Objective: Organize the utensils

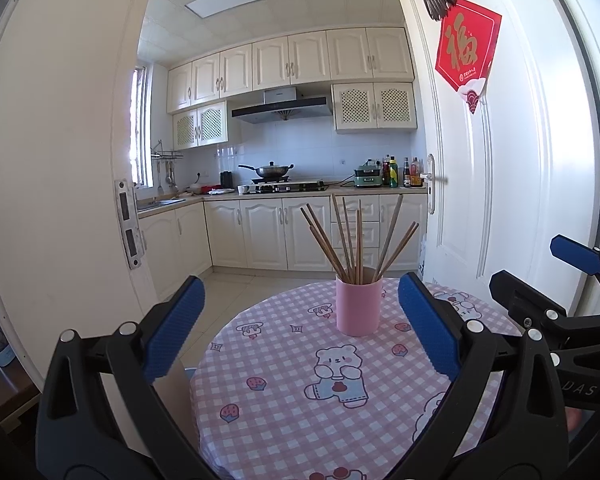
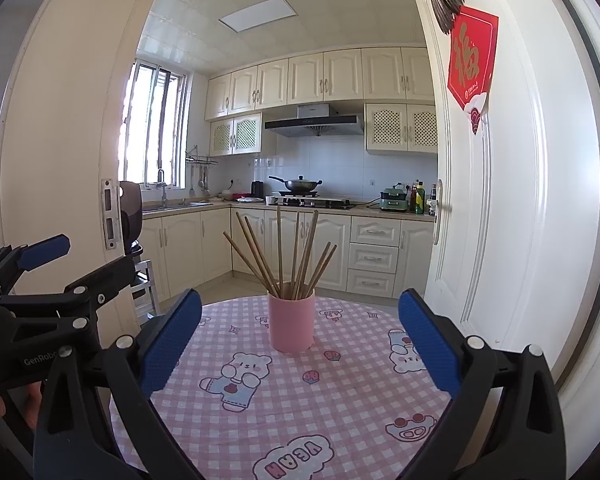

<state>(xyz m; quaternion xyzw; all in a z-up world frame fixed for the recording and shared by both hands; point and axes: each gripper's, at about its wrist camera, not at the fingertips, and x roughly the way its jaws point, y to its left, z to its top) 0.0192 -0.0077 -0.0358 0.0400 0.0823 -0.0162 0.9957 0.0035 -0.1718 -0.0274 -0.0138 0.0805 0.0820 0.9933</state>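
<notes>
A pink cup (image 1: 359,306) (image 2: 291,324) stands upright near the far side of a round table with a pink checked cloth (image 1: 284,408) (image 2: 340,404). Several brown chopsticks (image 1: 350,240) (image 2: 288,256) fan out of it. My left gripper (image 1: 300,324) is open, held above the table short of the cup, with nothing between its blue pads. My right gripper (image 2: 300,340) is also open and empty, at about the same distance from the cup. Each gripper shows at the edge of the other's view: the right gripper (image 1: 540,280) and the left gripper (image 2: 60,268).
An open white door (image 1: 500,184) (image 2: 512,200) with a red paper sign stands close to the table's right side. A door frame (image 1: 60,200) rises on the left. Behind the table lies a tiled floor and a kitchen with cabinets, stove and sink.
</notes>
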